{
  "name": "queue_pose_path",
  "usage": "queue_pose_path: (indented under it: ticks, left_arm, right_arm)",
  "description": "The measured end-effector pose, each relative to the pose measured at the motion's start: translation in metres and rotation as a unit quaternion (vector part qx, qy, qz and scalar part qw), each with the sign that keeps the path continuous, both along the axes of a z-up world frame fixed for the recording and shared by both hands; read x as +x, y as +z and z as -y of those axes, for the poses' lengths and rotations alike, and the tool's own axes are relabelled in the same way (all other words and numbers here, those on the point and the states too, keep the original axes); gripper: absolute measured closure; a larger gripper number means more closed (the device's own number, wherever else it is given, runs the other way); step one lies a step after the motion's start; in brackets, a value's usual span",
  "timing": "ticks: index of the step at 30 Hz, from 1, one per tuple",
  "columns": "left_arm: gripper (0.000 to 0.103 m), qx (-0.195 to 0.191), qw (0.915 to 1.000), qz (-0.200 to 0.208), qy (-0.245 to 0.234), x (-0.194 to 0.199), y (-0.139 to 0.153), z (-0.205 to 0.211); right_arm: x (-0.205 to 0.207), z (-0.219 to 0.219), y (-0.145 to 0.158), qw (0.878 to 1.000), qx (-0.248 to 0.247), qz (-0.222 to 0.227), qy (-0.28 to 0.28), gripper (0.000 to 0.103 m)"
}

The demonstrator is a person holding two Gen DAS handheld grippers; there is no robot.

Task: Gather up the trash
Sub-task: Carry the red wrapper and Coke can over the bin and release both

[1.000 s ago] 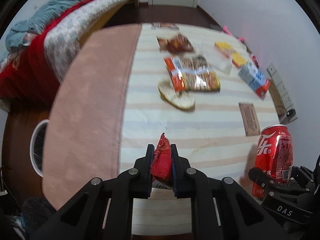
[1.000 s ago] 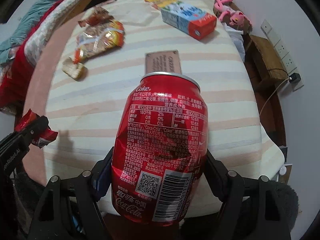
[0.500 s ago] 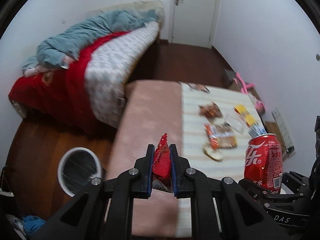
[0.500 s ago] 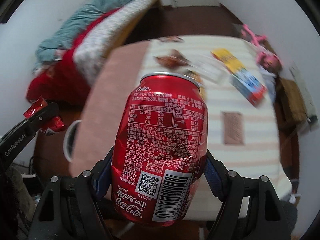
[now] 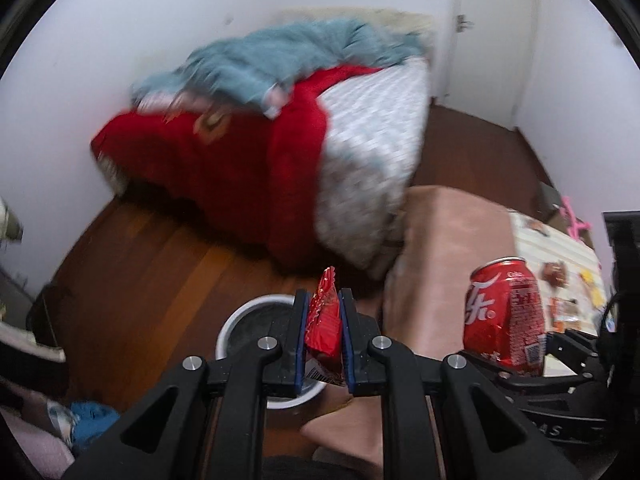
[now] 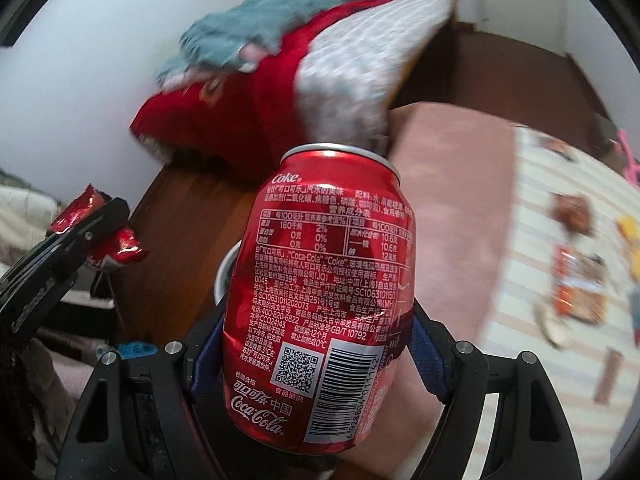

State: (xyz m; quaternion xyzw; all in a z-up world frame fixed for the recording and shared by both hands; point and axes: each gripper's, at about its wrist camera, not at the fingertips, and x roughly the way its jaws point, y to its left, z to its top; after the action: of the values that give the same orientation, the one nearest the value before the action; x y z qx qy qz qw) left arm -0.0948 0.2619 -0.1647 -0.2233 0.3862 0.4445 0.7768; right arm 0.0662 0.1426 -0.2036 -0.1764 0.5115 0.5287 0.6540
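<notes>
My left gripper [image 5: 323, 320] is shut on a small red snack wrapper [image 5: 325, 320] and holds it right above a white round trash bin [image 5: 240, 320] on the floor. My right gripper [image 6: 316, 332] is shut on a dented red Coca-Cola can [image 6: 320, 300], upright, in the air over the table's edge. The can also shows in the left wrist view [image 5: 505, 312]. The left gripper with the wrapper shows in the right wrist view [image 6: 100, 232]. The bin's white rim [image 6: 224, 276] peeks out behind the can.
A table with a pink cloth [image 5: 452, 240] and a striped cloth [image 6: 532, 240] holds several snack packets [image 6: 578, 292]. A bed with red, white and teal blankets [image 5: 300, 140] stands behind. Wooden floor [image 5: 152, 264] surrounds the bin. Clothes [image 5: 88, 424] lie at lower left.
Both grippers have swung left, away from the table toward the floor. The bin has come from the far left to directly under the left gripper. Both grips are unchanged.
</notes>
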Motion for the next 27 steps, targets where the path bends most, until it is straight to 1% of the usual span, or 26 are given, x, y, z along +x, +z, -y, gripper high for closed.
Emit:
queue_pose_path:
  ticks: [1, 4, 6, 8, 10, 11, 13, 14, 15, 16, 19, 20, 21, 22, 23, 24, 25, 26, 27]
  left_arm:
    - [0.092, -0.01, 0.9999, -0.004, 0.007, -0.007, -0.008, -0.01]
    - [0.092, -0.068, 0.9971, -0.014, 0.032, -0.032, -0.049, -0.052]
    - [0.092, -0.127, 0.9907, -0.01, 0.047, -0.046, -0.083, -0.082]
    - [0.091, -0.174, 0.9831, -0.014, 0.054, -0.054, -0.114, -0.102]
    - [0.091, -0.228, 0.9718, -0.016, 0.058, -0.06, -0.15, -0.125]
    - [0.091, -0.241, 0.9683, -0.017, 0.062, -0.062, -0.161, -0.131]
    - [0.091, -0.286, 0.9557, -0.015, 0.066, -0.066, -0.192, -0.149]
    - [0.091, -0.298, 0.9519, -0.014, 0.068, -0.063, -0.2, -0.154]
    - [0.091, -0.316, 0.9464, -0.013, 0.067, -0.062, -0.213, -0.16]
    - [0.091, -0.331, 0.9411, -0.01, 0.068, -0.062, -0.225, -0.165]
    - [0.09, -0.36, 0.93, -0.008, 0.073, -0.066, -0.246, -0.171]
    - [0.089, -0.364, 0.9281, -0.011, 0.077, -0.066, -0.252, -0.175]
    - [0.086, -0.365, 0.9271, -0.015, 0.082, -0.068, -0.256, -0.177]
    - [0.071, -0.367, 0.9259, -0.016, 0.088, -0.071, -0.256, -0.18]
    - [0.046, -0.369, 0.9241, -0.012, 0.098, -0.075, -0.259, -0.182]
    - [0.034, -0.371, 0.9224, -0.004, 0.108, -0.079, -0.261, -0.185]
    - [0.017, -0.369, 0.9221, 0.002, 0.116, -0.084, -0.26, -0.186]
    - [0.014, -0.364, 0.9228, 0.004, 0.126, -0.09, -0.259, -0.186]
    - [0.014, -0.36, 0.9237, 0.003, 0.131, -0.094, -0.258, -0.186]
  right_arm:
    - [-0.009, -0.018, -0.009, 1.0, -0.007, -0.002, 0.012, 0.022]
    - [-0.034, -0.071, -0.044, 0.998, -0.04, -0.013, 0.048, 0.022]
    - [-0.052, -0.11, -0.076, 0.994, -0.074, -0.02, 0.075, 0.022]
    - [-0.062, -0.141, -0.105, 0.99, -0.105, -0.024, 0.094, 0.022]
    - [-0.07, -0.166, -0.133, 0.984, -0.133, -0.026, 0.113, 0.022]
    - [-0.074, -0.179, -0.149, 0.981, -0.149, -0.027, 0.122, 0.022]
    - [-0.078, -0.196, -0.177, 0.975, -0.175, -0.028, 0.137, 0.022]
    - [-0.08, -0.204, -0.19, 0.972, -0.187, -0.028, 0.142, 0.022]
    - [-0.082, -0.215, -0.205, 0.968, -0.201, -0.03, 0.146, 0.022]
    - [-0.082, -0.221, -0.213, 0.966, -0.21, -0.033, 0.149, 0.022]
    - [-0.08, -0.237, -0.243, 0.957, -0.238, -0.043, 0.157, 0.022]
    - [-0.08, -0.244, -0.252, 0.954, -0.247, -0.045, 0.161, 0.022]
    - [-0.082, -0.245, -0.256, 0.952, -0.252, -0.048, 0.165, 0.022]
    - [-0.082, -0.25, -0.262, 0.95, -0.257, -0.052, 0.169, 0.022]
    - [-0.083, -0.255, -0.267, 0.948, -0.262, -0.051, 0.173, 0.021]
    - [-0.084, -0.255, -0.269, 0.946, -0.266, -0.05, 0.178, 0.021]
    - [-0.084, -0.26, -0.273, 0.944, -0.269, -0.052, 0.182, 0.021]
    - [-0.082, -0.262, -0.276, 0.943, -0.271, -0.055, 0.183, 0.021]
    - [-0.082, -0.266, -0.279, 0.943, -0.272, -0.056, 0.184, 0.017]
